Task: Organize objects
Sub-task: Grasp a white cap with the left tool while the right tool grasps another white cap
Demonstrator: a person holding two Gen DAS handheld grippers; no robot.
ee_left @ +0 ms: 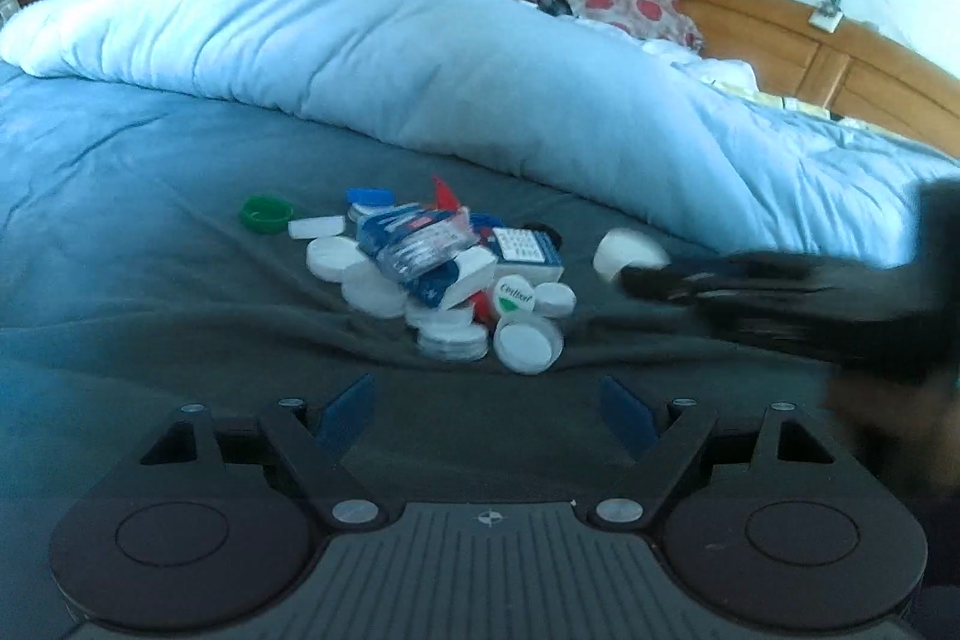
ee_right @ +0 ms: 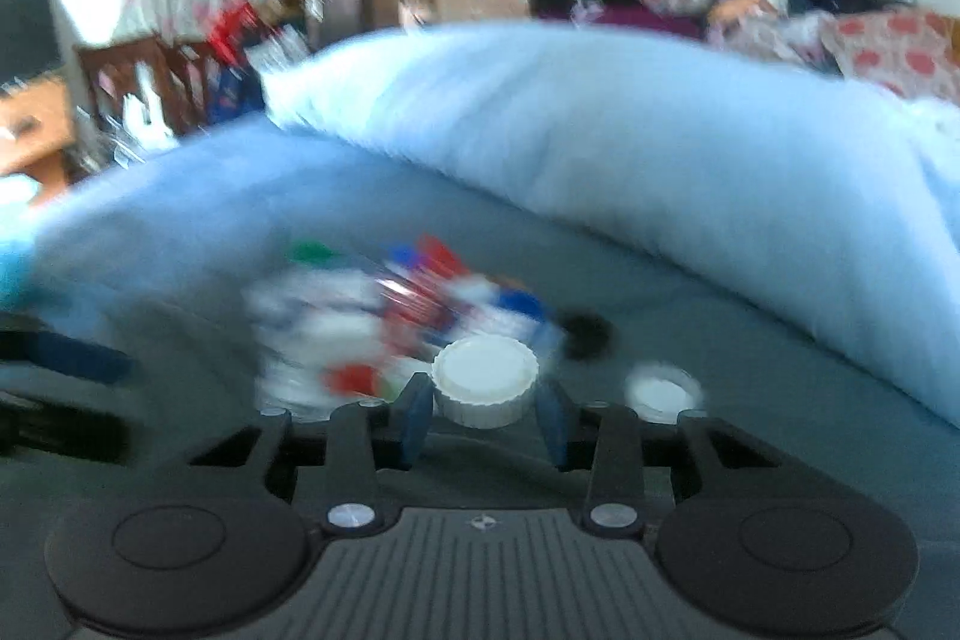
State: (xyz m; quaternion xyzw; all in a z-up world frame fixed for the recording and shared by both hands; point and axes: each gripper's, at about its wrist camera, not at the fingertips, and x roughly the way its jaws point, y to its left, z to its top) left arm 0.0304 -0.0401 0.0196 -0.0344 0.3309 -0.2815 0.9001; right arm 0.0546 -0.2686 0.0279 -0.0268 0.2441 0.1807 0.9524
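We hold right gripper (ee_right: 485,421) jaws clamped on ridged white cap (ee_right: 486,381), lifted clear for sorting. Beyond jaws: jumbled pile of caps and packets (ee_left: 441,274) on bed (ee_left: 150,244). Left gripper (ee_left: 487,415) jaws apart, empty, pile just ahead, ready for next pick.

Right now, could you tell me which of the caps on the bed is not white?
The green cap at the far left edge of the pile. It lies open side up, while the round caps near it are white.
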